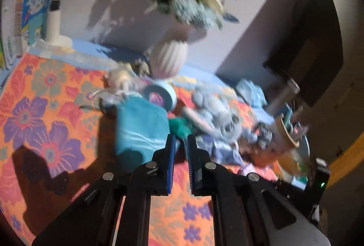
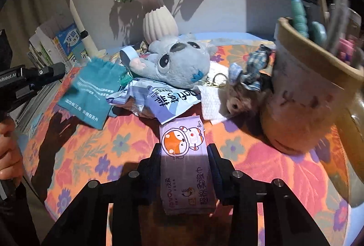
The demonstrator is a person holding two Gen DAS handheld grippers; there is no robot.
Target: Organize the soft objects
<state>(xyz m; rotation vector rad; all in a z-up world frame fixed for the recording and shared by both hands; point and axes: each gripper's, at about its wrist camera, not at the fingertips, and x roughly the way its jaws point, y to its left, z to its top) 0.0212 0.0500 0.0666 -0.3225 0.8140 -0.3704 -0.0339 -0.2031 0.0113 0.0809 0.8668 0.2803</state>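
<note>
My right gripper (image 2: 184, 148) is shut on a purple wet-wipe pack (image 2: 185, 173) with an orange cartoon fox, its fingers pressing both long sides. Beyond it lie a crumpled blue-and-white wipe packet (image 2: 159, 98), a grey-blue plush (image 2: 179, 61), a teal cloth bag (image 2: 91, 91) and a small brown plush with a plaid bow (image 2: 241, 95). The left wrist view is blurred. My left gripper (image 1: 181, 139) is shut, with nothing seen between its blue pads. It hovers just right of the teal bag (image 1: 138, 125), with the plush (image 1: 218, 114) ahead to the right.
A flowered cloth (image 2: 95, 150) covers the table. A ribbed vase (image 2: 159, 25) of flowers stands at the back, a white lamp (image 2: 79, 25) and books (image 2: 56, 45) at back left. A tan pen pot (image 2: 302, 95) is close on the right. A hand (image 2: 9, 155) holds the left tool.
</note>
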